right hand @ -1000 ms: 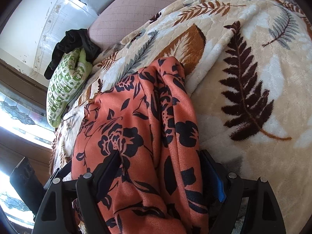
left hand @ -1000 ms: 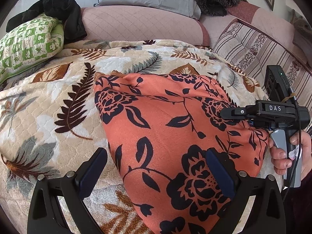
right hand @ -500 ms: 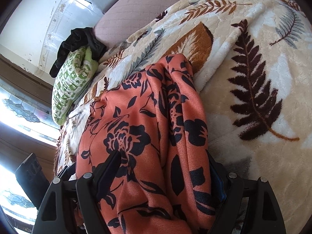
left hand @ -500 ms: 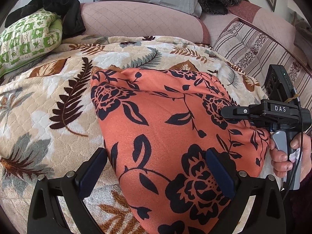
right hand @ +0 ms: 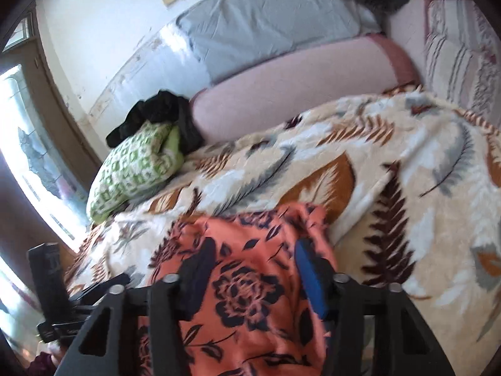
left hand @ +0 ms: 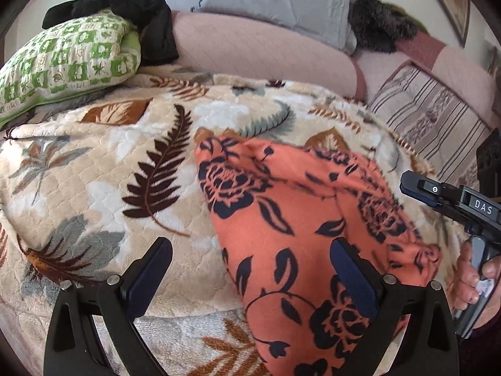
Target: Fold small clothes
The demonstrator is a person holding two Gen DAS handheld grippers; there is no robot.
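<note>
Now: orange floral garment (left hand: 291,238) between wide-spread fingers of left hand-held gripper (left hand: 250,269); right hand-held gripper (right hand: 253,269) likewise.

Orange garment (left hand: 300,219) with black roses; cream blanket (left hand: 94,169) with brown ferns.

Your two wrist views sit low and close, facing the pink sofa back (left hand: 260,47); both share the leaf-patterned fleece blanket (right hand: 391,156), though the right is blurred.

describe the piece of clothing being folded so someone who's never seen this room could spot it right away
Start at the leaf-print blanket covering the bed. The orange garment lies on it nearest the camera, between the left gripper and right gripper. It is the only orange fabric, printed with dark roses.
</note>
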